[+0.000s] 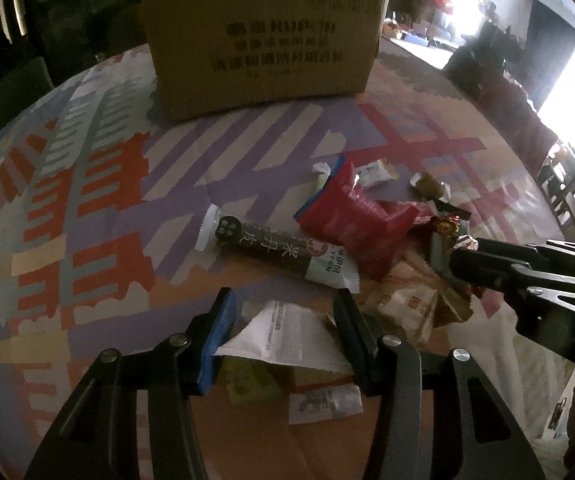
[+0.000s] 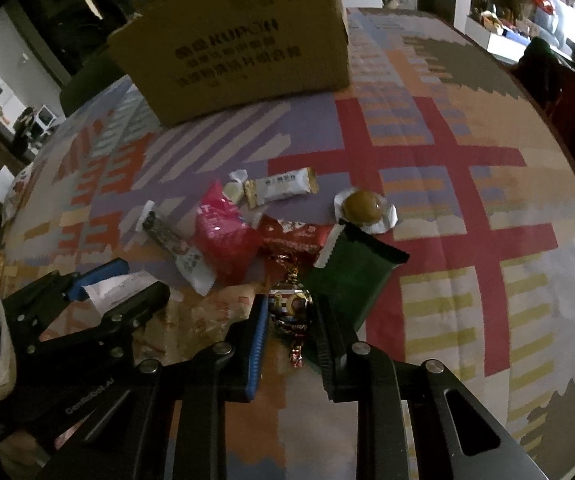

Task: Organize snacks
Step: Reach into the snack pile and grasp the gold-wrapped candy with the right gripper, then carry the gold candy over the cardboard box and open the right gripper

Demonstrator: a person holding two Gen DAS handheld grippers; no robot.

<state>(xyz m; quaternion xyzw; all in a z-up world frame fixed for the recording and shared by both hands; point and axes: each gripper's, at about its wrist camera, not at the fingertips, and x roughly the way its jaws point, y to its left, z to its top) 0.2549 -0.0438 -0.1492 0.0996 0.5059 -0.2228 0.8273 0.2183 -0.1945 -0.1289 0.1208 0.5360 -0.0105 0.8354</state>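
Left wrist view: the left gripper (image 1: 283, 328) has its fingers clamped on a white printed paper-like sachet (image 1: 287, 334), held above the patterned tablecloth (image 1: 87, 208) near the table's near edge. The right gripper (image 2: 291, 320) has its fingers closed on a small round foil-wrapped candy with twisted shiny ends (image 2: 293, 308). Just beyond lie a red crinkly snack packet (image 1: 351, 220), a long dark stick packet with white ends (image 1: 275, 252), a dark green flat packet (image 2: 351, 276) and a brown domed jelly cup (image 2: 363, 206). A brown printed cardboard box (image 1: 263, 44) stands at the far edge
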